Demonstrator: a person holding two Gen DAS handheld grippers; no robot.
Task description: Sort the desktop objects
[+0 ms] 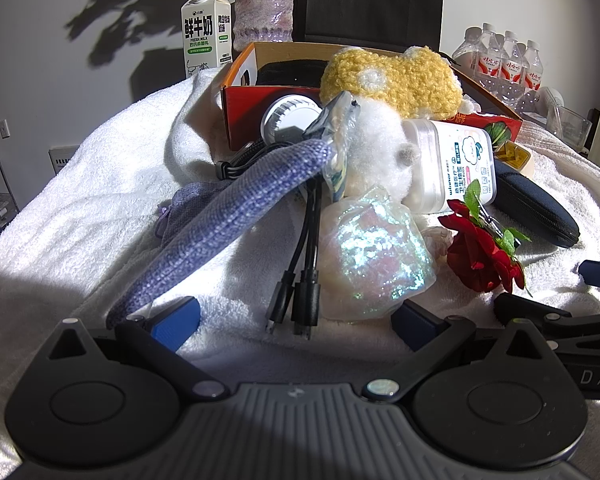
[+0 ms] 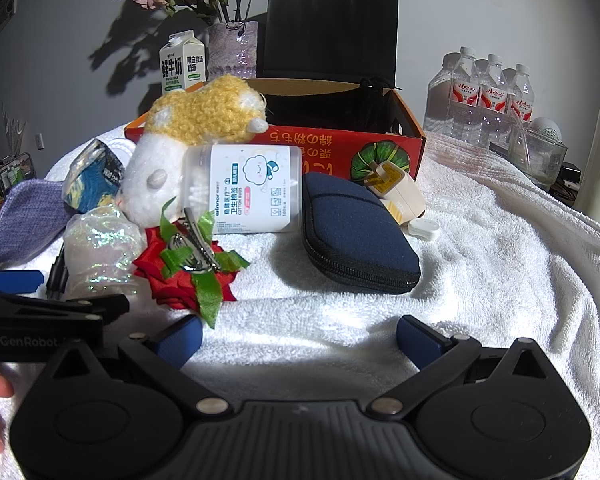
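In the left wrist view, the left hand-held gripper (image 1: 296,330) gapes empty before cables (image 1: 300,264) heaped against the box (image 1: 240,120), unsorted. In the right view, the right hand-held gripper (image 2: 298,340) spreads empty, facing the pouch (image 2: 352,232) for a reach.

Right claw (image 2: 298,338) gapes empty over white towel (image 2: 480,248), near navy pouch (image 2: 356,232).

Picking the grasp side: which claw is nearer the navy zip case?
Right. The right claw hangs open just in front of the navy zip case. The left claw is open further left, facing the cables, the case off to its right.
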